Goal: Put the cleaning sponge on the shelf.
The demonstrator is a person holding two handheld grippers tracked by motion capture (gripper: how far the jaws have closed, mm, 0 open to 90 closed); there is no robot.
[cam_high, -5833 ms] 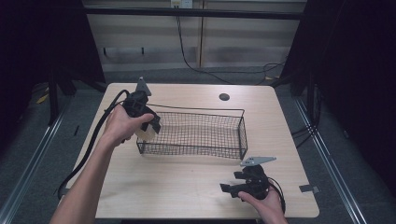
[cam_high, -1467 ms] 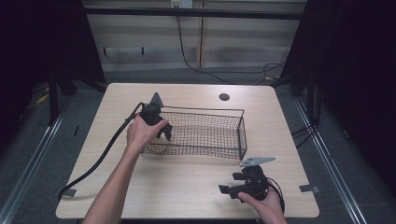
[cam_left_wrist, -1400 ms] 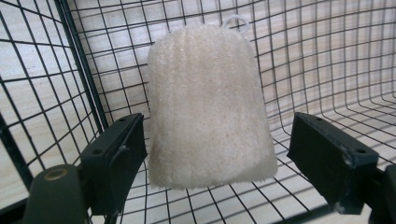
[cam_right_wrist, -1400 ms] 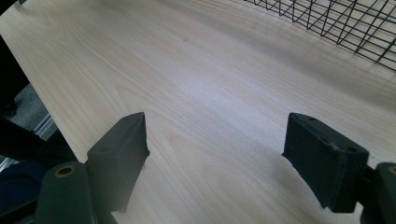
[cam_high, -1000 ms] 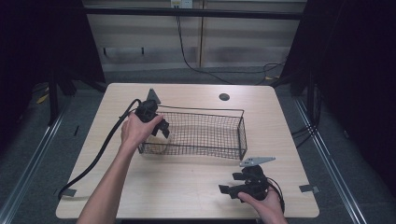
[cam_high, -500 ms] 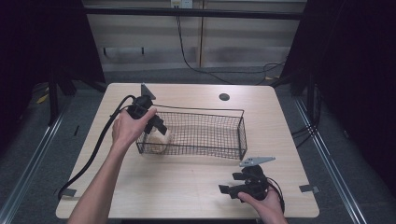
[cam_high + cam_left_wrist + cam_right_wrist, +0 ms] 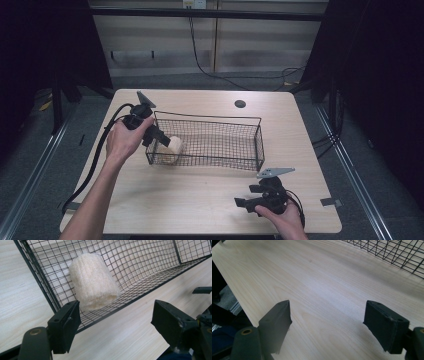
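One loofah [image 7: 93,287] lay inside the basket [image 7: 257,145], at its left end. Left gripper [image 7: 161,139] hovered beside it, fingers spread and empty; right gripper [image 7: 246,205], fingers spread, rested on tabletop [image 7: 200,205]. Advised lifting straight clear of the wire rim.

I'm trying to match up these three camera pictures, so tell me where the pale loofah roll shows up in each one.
High view: the loofah roll lies in the left end of the wire basket, just right of the left claw.
Left gripper view: upper left of centre, inside the basket's corner, beyond the open jaws.
Right gripper view: not in the picture.
Shared landmark: the black wire basket, whose mesh edge crosses the top right of the right gripper view.
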